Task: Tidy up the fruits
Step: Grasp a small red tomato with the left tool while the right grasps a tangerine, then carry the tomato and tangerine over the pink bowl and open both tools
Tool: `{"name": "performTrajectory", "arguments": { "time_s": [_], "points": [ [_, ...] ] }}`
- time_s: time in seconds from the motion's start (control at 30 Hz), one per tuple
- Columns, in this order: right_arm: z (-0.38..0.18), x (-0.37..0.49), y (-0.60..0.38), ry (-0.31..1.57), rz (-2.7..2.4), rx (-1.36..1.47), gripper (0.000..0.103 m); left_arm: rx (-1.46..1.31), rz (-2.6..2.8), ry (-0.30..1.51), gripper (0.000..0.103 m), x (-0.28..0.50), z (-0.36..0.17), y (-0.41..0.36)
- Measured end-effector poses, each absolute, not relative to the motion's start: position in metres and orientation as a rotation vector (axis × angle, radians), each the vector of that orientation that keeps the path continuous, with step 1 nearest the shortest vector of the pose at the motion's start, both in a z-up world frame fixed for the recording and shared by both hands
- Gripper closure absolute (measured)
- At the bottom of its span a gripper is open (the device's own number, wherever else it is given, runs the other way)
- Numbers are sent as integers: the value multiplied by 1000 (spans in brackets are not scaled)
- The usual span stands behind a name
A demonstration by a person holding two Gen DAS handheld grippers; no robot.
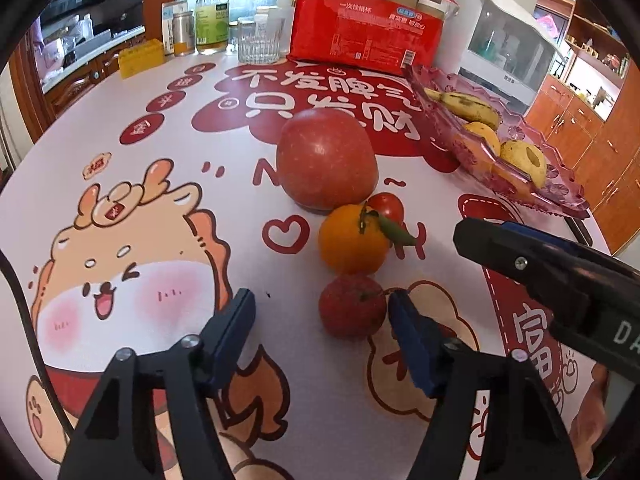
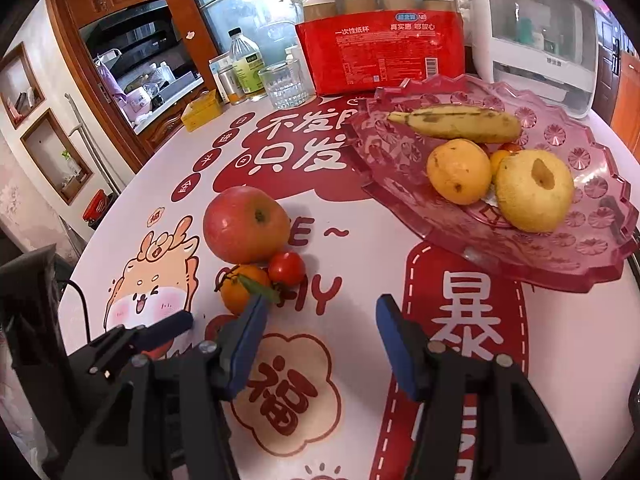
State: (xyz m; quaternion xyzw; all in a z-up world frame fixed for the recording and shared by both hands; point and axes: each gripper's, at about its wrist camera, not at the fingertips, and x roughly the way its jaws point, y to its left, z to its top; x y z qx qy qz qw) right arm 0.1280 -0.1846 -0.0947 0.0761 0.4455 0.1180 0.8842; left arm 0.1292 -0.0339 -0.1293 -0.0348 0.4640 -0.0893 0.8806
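A red apple, a cherry tomato, a tangerine with a leaf and a small rough red fruit lie in a row on the table. My left gripper is open; the small red fruit sits just ahead of its right finger. The pink fruit tray holds a banana, an orange-yellow fruit and a yellow pear. My right gripper is open and empty, in front of the tray, right of the tangerine and apple.
A red pack of paper cups, a glass tumbler, bottles and a yellow box stand at the table's back. A white appliance stands behind the tray. The table edge curves at left and right.
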Motion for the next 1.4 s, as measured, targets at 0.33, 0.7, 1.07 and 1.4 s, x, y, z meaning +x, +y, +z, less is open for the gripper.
{"name": "performTrajectory", "arguments": {
  "time_s": [0.33,0.7,1.07,1.4],
  "points": [
    [-97,130,-180,932,251,162,46,-94,-225,968,71,131,-128,-35],
    [-105,132,-155,949,289,107,46,-118,-184,948,72,106,-119,3],
    [-117,145,-108,953,300,-10,46,-121,-146,923,72,89,-107,31],
    [-128,155,-103,960,261,-14,60,-119,-131,933,72,89,-106,37]
  ]
}}
